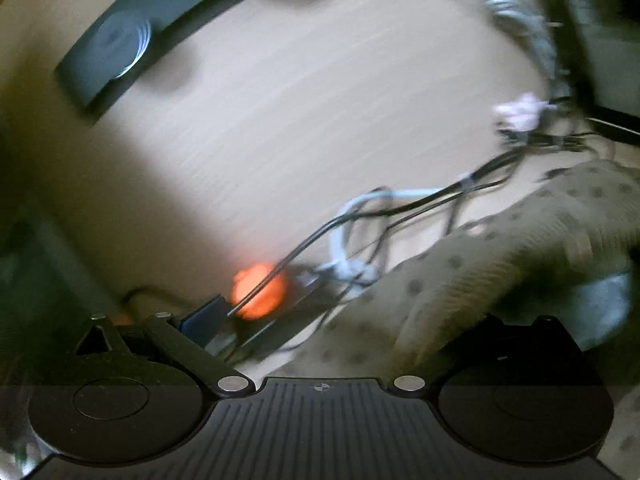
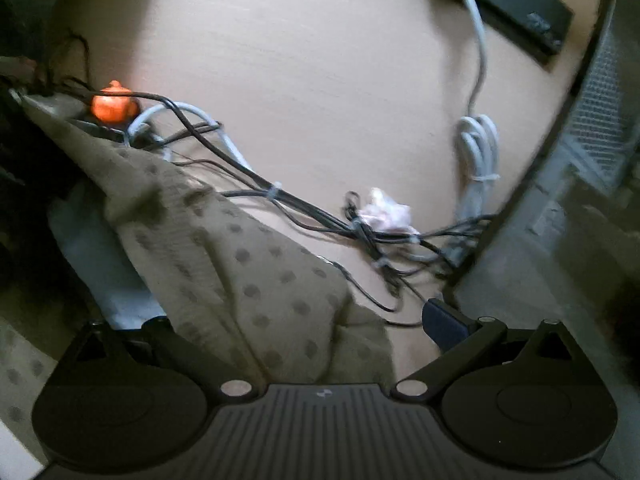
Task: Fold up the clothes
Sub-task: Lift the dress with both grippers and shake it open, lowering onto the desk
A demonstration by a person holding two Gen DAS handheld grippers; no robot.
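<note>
A tan garment with dark polka dots [image 1: 500, 248] hangs in a bunched fold over the table. In the left wrist view it runs from the right edge down between my left gripper's [image 1: 320, 332] wide-apart fingers; one blue pad [image 1: 200, 320] shows, the other is hidden by cloth. In the right wrist view the same garment [image 2: 240, 248] drapes from the upper left down between my right gripper's [image 2: 304, 332] spread fingers; a blue pad [image 2: 444, 322] shows at right, bare of cloth. Both views are blurred by motion.
A light wooden table [image 2: 320, 80] carries a tangle of black and white cables [image 2: 360, 232], a glowing orange object [image 2: 114, 106] on a power strip, a crumpled pink-white wad [image 2: 386, 210] and a black bar [image 1: 120, 52] at the back. A dark mesh case [image 2: 592, 128] stands at right.
</note>
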